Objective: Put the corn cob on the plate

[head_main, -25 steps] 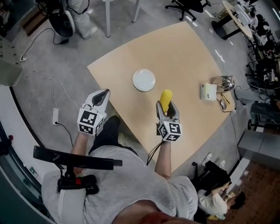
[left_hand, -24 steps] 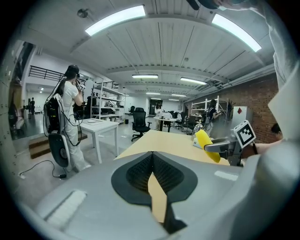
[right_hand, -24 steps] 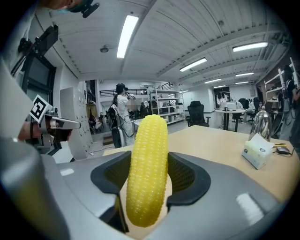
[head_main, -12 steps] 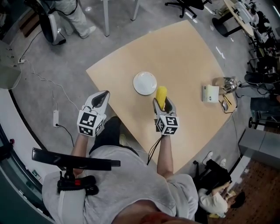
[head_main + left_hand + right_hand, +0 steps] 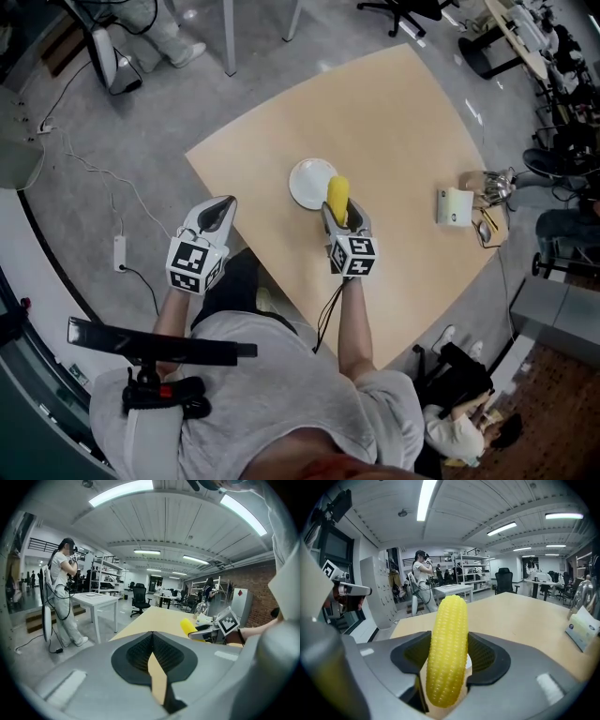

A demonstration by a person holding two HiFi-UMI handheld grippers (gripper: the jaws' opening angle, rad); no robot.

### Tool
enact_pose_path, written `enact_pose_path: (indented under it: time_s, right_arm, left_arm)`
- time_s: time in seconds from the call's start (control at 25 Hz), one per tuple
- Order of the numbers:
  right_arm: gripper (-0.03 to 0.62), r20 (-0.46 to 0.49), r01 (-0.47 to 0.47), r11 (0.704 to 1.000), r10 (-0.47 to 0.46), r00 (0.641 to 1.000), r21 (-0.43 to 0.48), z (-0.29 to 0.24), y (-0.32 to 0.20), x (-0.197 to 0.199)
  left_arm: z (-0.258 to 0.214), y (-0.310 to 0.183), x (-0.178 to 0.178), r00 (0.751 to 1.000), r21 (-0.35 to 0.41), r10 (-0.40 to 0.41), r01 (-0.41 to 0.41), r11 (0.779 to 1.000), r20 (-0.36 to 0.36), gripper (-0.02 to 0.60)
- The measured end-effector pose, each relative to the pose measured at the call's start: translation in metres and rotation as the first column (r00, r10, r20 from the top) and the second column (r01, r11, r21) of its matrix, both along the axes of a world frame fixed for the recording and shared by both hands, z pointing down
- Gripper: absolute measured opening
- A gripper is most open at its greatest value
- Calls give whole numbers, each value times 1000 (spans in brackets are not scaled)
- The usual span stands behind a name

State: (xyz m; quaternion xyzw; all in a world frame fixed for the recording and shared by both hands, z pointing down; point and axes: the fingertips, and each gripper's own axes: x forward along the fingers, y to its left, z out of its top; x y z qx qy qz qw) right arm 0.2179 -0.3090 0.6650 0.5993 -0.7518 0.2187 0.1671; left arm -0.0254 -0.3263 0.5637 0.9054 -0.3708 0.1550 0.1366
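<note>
Right gripper (image 5: 343, 221), jaws wide around a yellow ribbed corn cob (image 5: 337, 195), holds it over the near edge of the round white plate (image 5: 306, 178); left gripper (image 5: 221, 208) waits closed, empty. Released here, the cob likely rolls off the rim onto the tan wooden table (image 5: 403, 112)

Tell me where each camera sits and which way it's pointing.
Head view: on the person's head, looking steeply down at table, plate, left gripper, right gripper; torso and forearms show.
Left gripper view: on the left gripper, looking along its shut jaws toward the table.
Right gripper view: on the right gripper, along jaws clamping the corn cob.
Shared: all three show the corn cob.
</note>
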Motion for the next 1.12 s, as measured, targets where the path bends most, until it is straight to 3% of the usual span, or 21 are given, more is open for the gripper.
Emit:
enact_pose_path:
  time_s: [1.12]
  right_arm:
    - [250,-32,80,987,-85,996,-137,60,-39,-19]
  left_arm:
    - [4,-9,-11,998,-16,-61,61,998,-24,20]
